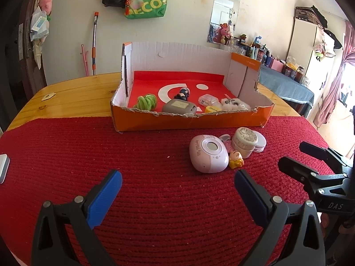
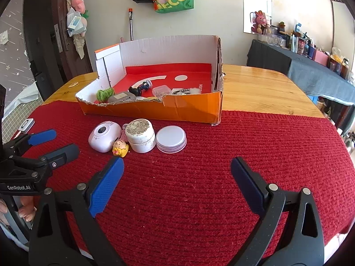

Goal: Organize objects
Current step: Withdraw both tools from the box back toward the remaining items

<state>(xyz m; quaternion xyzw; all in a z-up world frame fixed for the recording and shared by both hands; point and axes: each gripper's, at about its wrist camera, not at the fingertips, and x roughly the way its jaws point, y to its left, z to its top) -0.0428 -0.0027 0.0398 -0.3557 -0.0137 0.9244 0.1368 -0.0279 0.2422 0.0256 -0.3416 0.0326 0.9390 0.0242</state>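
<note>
Both tongs spread wide, holding nothing: left gripper (image 1: 177, 184) low over the red mat (image 1: 155, 199) toward its near edge, right gripper (image 2: 177, 173) likewise, just beside it.

Four loose pieces huddled on the mat, just before the near wall of the orange box (image 2: 177, 108). Pink oval case (image 2: 104, 138): smooth, rounded, probably slippery; best pinched across its narrow sides, low down. Cream jar (image 2: 140, 136) touching it, rigid, likely light; hold around the body, below the lid seam. Flat white lid (image 2: 170, 141) just beside the jar, thin and low, hard to get under; grip by the ridged rim. Small yellow figurine (image 2: 120, 148) wedged against case and jar, tiny, light, apt to tip.

Knitted mat soft and grippy, so little sliding, though ribs may snag finger tips. Wooden table (image 2: 255, 88) bare beyond the mat's far edge. Box already holding several small items along its torn near wall; rear half free. Cluttered sideboard well apart.
</note>
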